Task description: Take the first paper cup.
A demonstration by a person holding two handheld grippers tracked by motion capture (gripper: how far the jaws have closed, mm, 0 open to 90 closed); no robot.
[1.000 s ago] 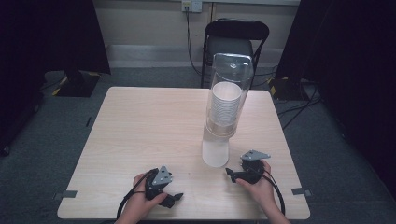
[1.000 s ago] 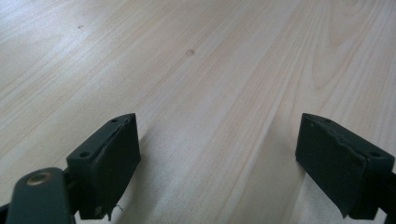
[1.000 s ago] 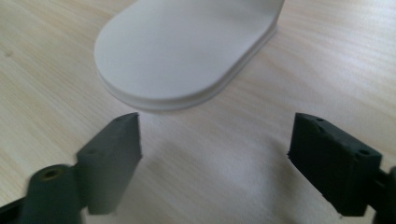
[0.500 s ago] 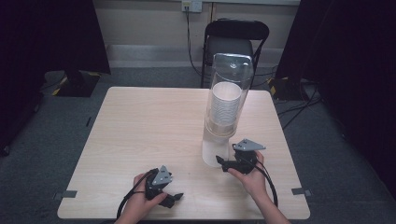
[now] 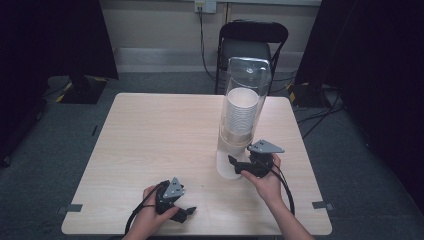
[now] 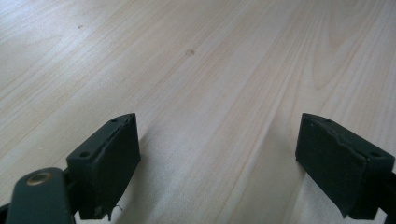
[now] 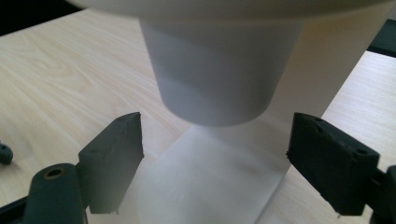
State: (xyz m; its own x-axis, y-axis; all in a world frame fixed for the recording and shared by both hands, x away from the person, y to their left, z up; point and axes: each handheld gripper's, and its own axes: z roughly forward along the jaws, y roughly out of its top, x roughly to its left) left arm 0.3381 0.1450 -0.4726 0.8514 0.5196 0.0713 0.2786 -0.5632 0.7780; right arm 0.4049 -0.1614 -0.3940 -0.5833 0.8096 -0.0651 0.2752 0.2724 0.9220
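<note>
Starting at the left of the high view, dark curtains and a black stand base sit on grey carpet, with the pale wood-grain tabletop (image 5: pixel 150 130) in front of a cream wall. Near the tabletop's front edge, left of centre, the left claw (image 5: pixel 186 212) rests low in a hand, its jaws spread wide over bare wood with nothing between them, as the left gripper view shows. Behind the tabletop, past centre, a black chair (image 5: pixel 252 42) stands under a wall socket.

Right of centre rises the dispenser (image 5: pixel 242 115), a tall clear tube with a grey cap, holding a stack of white cups (image 5: pixel 240 117) above a white base. The lowest cup (image 7: pixel 219 70) pokes out of the tube's bottom, plain white and tapering downward. Just right of the base, the right claw (image 5: pixel 235 164) points at it; its jaws have just been closing a little, yet they stand spread either side of the lowest cup and below it, not touching. Cables and more dark curtain fill the far right.
</note>
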